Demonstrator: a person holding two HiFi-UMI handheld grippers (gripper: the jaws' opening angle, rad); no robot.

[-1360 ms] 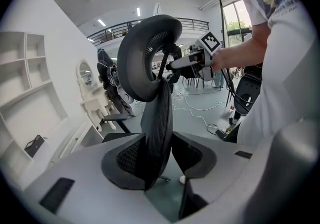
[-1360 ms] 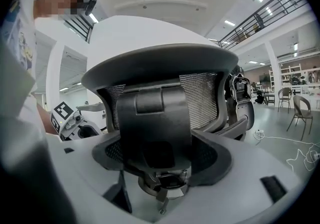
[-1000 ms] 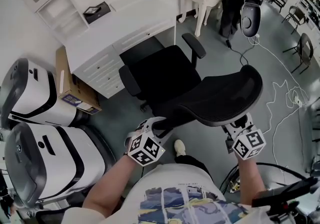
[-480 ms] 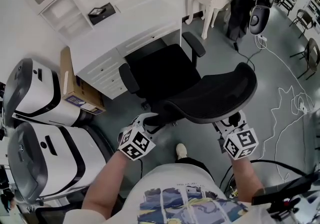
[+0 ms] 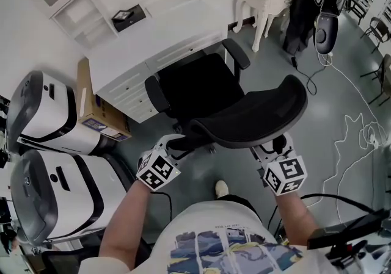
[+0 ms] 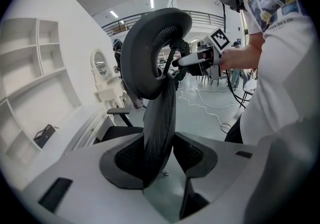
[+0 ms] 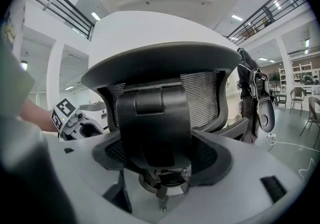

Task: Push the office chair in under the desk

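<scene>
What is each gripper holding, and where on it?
Both hold the office chair: left gripper on the backrest edge, its jaws having just eased wider; right gripper on the black bracket behind the backrest.

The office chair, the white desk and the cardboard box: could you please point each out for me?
office chair (image 5: 198, 86): head view, on the black seat.
white desk (image 5: 153, 41): head view, on the bare desktop.
cardboard box (image 5: 90, 99): head view, on its brown top flap.
</scene>
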